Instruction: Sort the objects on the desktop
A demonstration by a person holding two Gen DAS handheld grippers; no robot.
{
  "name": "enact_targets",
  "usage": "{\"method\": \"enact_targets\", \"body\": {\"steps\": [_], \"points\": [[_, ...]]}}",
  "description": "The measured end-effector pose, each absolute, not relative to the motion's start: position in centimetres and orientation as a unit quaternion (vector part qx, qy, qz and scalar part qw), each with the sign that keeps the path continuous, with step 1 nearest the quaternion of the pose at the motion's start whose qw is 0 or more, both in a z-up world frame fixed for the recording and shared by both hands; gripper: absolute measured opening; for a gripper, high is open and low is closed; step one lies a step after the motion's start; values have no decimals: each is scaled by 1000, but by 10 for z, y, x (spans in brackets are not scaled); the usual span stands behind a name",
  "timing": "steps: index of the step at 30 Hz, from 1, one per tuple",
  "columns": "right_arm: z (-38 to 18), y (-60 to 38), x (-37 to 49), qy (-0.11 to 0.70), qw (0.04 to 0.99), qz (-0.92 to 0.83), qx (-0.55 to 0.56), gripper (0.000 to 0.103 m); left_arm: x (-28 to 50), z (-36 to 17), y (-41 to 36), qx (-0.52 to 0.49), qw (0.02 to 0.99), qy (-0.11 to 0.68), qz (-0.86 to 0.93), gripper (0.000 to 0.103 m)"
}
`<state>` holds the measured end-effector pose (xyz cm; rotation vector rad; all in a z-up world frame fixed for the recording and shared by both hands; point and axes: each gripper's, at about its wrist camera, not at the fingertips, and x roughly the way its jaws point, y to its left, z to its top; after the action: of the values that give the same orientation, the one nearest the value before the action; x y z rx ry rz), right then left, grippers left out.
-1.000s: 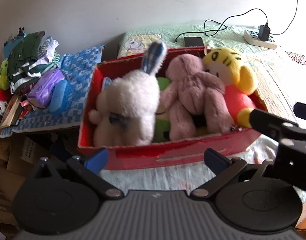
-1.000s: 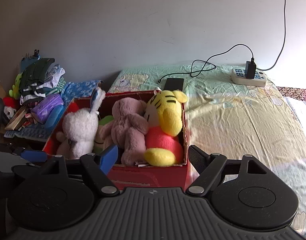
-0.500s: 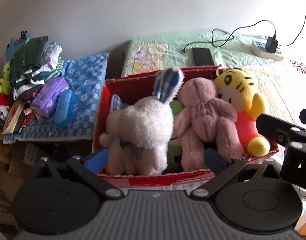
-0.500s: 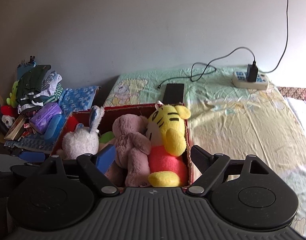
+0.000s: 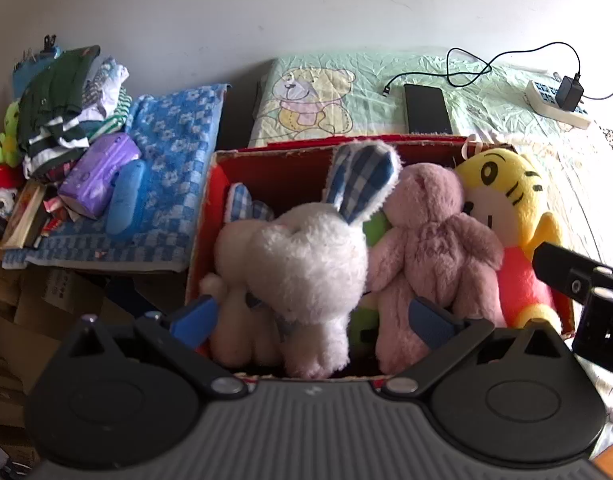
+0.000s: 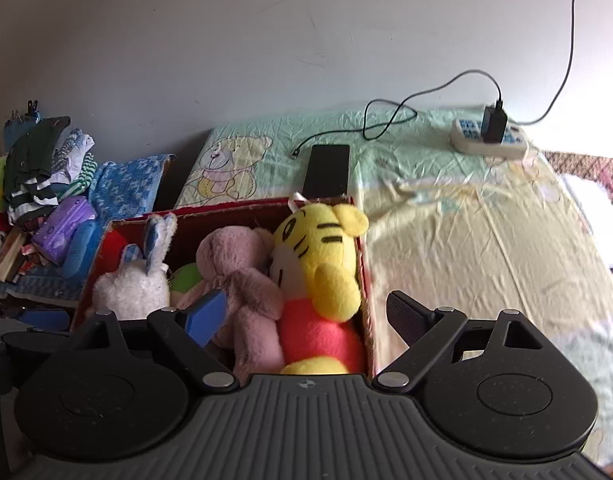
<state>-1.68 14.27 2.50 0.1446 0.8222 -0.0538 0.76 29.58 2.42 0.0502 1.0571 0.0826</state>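
Jaws, left view: we see the left gripper (image 5: 312, 316) spread wide and holding nothing; its blue-tipped fingers (image 5: 196, 315) flank the lower body of the white rabbit (image 5: 302, 264).
Target, left view: the rabbit sits in the red box (image 5: 202, 216) straight ahead of these jaws, upright, its long axis running away from us to the checked ear, pressed against the pink bear (image 5: 430, 256).
Jaws, right view: our right gripper (image 6: 306, 314) is also fully open and empty, hanging over the yellow tiger (image 6: 326, 264) at the box's right end.
Neighbours, right view: the phone (image 6: 326, 176) lies on the bed (image 6: 466, 240) beyond the box.
Nearer hand: we judge the left closer to the rabbit, the right to the tiger.
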Motion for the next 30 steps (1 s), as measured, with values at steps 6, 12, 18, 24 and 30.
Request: {"method": "enact_targets", "body": {"steps": [6, 12, 18, 24, 30], "points": [[18, 142, -2, 413, 907, -21, 82, 89, 18, 17, 297, 34, 861, 506, 48, 102], [15, 148, 11, 415, 907, -22, 72, 90, 28, 12, 302, 50, 862, 500, 62, 102], [11, 149, 24, 422, 903, -21, 73, 89, 43, 6, 311, 32, 851, 522, 52, 102], [8, 147, 35, 432, 899, -22, 74, 89, 47, 0, 309, 30, 847, 529, 45, 102], [4, 148, 39, 441, 895, -20, 67, 89, 50, 0, 308, 27, 846, 532, 39, 102]]}}
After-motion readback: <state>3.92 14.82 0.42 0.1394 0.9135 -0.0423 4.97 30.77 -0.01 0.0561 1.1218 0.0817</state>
